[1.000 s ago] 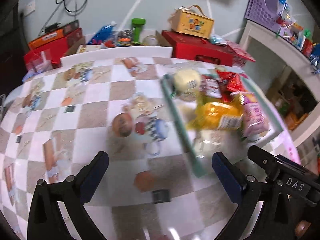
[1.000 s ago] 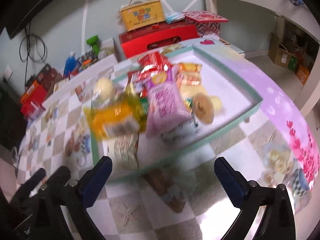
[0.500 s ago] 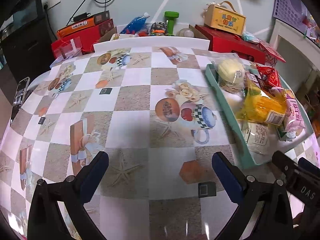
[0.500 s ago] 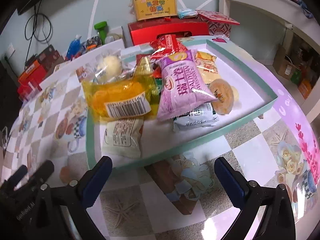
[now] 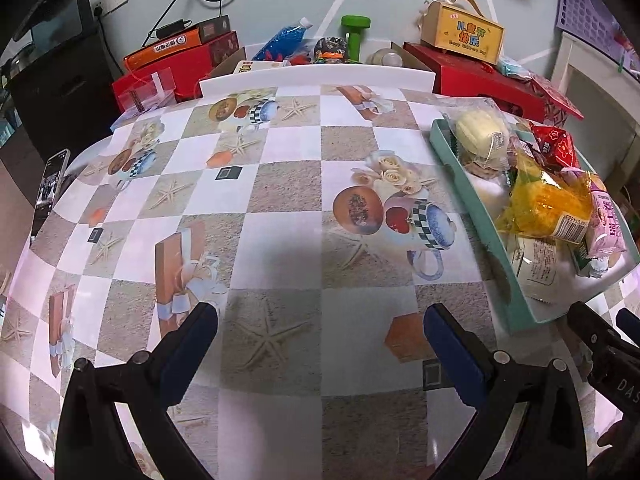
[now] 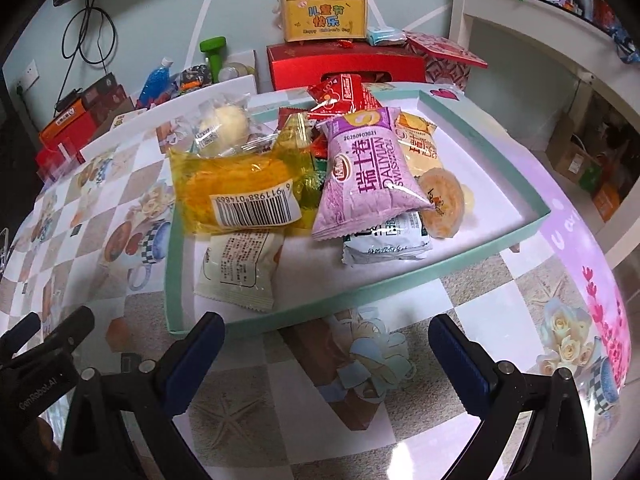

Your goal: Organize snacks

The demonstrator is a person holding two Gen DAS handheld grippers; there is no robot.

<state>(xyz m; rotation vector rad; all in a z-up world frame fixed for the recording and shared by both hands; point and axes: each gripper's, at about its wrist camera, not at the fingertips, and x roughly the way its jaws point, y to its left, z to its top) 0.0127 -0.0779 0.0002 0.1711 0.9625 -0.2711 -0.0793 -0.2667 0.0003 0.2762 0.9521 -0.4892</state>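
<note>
Snack packets (image 6: 360, 176) lie heaped in the teal tray (image 6: 360, 288) on the table (image 5: 280, 208), near its right side. Judged light, soft, slippery film; grip a crimped end seal. Lower packets are partly buried. Left hand-held gripper (image 5: 320, 336) and right hand-held gripper (image 6: 326, 344) both wide, empty.

left wrist — low over table (image 5: 280, 200), tray (image 5: 472, 200) at right | right wrist — faces tray close | shared: tray
</note>
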